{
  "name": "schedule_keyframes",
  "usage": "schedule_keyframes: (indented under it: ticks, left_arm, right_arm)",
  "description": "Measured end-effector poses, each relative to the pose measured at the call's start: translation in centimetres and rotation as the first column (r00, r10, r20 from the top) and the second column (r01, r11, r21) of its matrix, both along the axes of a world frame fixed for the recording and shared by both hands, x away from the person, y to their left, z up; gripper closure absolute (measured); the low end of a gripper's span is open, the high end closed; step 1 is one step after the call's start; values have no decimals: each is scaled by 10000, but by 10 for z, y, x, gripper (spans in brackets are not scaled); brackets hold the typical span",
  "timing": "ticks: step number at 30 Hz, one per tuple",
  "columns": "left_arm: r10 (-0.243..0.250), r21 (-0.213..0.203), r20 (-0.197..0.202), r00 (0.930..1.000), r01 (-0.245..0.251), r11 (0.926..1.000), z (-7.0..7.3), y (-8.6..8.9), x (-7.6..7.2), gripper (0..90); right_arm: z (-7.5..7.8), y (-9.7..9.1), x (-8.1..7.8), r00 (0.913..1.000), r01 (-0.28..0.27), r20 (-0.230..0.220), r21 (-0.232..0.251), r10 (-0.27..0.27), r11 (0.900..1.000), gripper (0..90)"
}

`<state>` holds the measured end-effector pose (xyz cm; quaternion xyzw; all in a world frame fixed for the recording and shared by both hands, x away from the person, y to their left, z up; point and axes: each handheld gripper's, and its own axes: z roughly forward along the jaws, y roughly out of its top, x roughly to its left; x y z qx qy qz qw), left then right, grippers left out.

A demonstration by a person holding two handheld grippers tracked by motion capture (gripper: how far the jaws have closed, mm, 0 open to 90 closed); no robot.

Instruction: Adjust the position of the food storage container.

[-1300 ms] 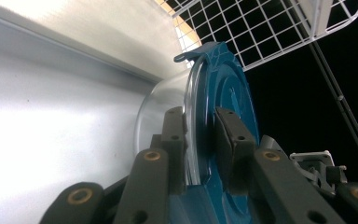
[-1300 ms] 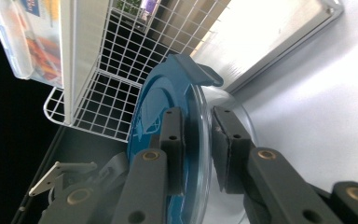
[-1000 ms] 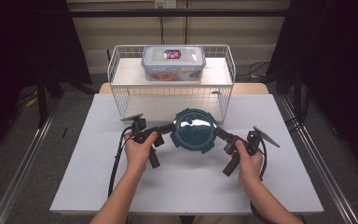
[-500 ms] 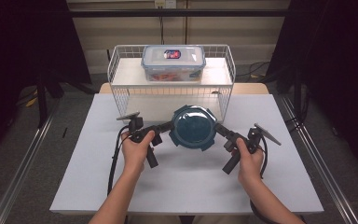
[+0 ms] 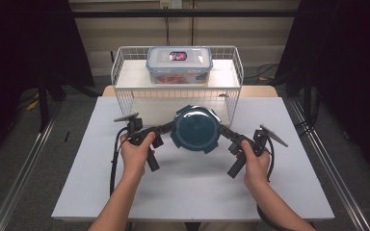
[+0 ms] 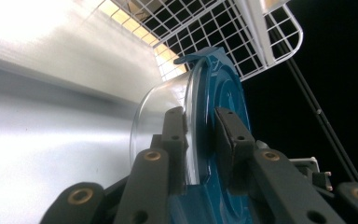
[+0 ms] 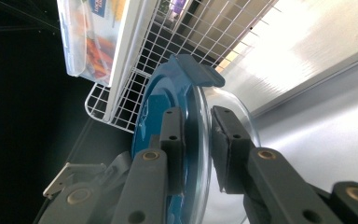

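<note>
Above the white table [image 5: 101, 192], both grippers [image 5: 169, 127] [image 5: 220, 131] clamp the blue-lidded glass bowl's [image 5: 195, 129] rim from opposite sides

A white table [image 5: 192, 192] is carrying a wire basket [image 5: 125, 91] standing at its twelve o'clock edge. A clear box [image 5: 179, 65] is sitting on the shelf [image 5: 130, 77] at the basket's top. At the table's centre a bowl [image 5: 196, 129] with a blue lid is sitting.

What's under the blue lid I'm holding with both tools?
A clear glass bowl sits directly under the round blue plastic lid; its rim shows in both gripper views. The lid covers the bowl from above, so any contents cannot be seen.
</note>
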<state>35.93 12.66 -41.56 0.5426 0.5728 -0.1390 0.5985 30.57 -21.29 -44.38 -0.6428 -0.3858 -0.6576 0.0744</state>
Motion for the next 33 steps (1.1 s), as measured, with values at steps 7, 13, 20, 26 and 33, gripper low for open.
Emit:
schedule_keyframes:
  ticks: [7, 13, 20, 26, 33]
  left_arm:
    - [25, -130, 169, 9999, -23, 9999, 10, 4, -1, 752]
    - [145, -142, 306, 9994, -141, 9998, 19, 5, 0, 753]
    - [190, -134, 368, 9991, -185, 9997, 27, 6, 0, 753]
    - [285, -388, 572, 9980, -263, 9989, 34, 5, 1, 753]
    - [325, -483, 724, 9968, -291, 9984, 43, 7, 0, 754]
  right_arm:
    - [7, 3, 1, 9999, -27, 101, 37, 27, 10000, 756]
    - [13, 5, 3, 9999, -124, 33, 121, 124, 9998, 755]
    - [19, 6, 4, 9998, -126, 172, 104, 124, 9999, 755]
    - [27, 7, 6, 9991, -75, 418, 149, 69, 9999, 755]
    - [35, 8, 7, 9980, -90, 630, 208, 76, 9997, 755]
